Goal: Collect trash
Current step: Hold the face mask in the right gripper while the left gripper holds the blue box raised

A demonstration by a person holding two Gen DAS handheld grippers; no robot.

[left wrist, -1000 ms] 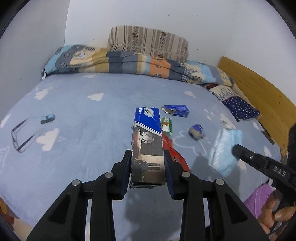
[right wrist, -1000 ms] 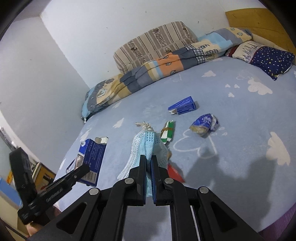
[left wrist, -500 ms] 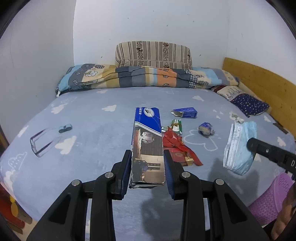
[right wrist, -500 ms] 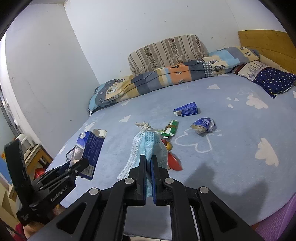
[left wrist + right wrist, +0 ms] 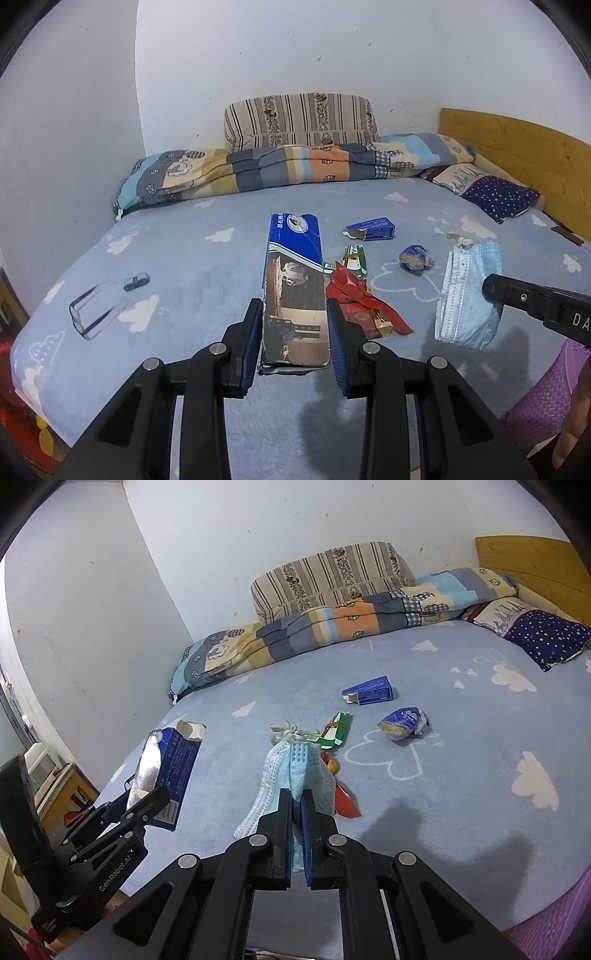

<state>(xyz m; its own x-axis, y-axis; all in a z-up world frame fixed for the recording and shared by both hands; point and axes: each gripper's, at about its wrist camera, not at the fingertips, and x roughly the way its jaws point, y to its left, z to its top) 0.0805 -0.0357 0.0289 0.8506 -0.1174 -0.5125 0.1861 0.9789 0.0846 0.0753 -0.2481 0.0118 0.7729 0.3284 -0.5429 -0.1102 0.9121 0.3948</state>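
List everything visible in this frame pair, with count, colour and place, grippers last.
Carton: 1, blue, in left gripper.
Face mask: 1, light blue, in right gripper.
Small box: 1, blue, mid-bed.
Crumpled wrapper: 1, blue, right of box.
Green pack: 1, mid-bed.
Red wrappers: pile, beside carton.
Glasses: 1, clear, bed's left.
Quilt: 1, patchwork, far edge.
Basket: 1, purple, right of bed.
Left gripper: black.
Right gripper: black.

A home bedroom: a bed with a cloud-print sheet, folded quilt, pillows and wooden headboard.
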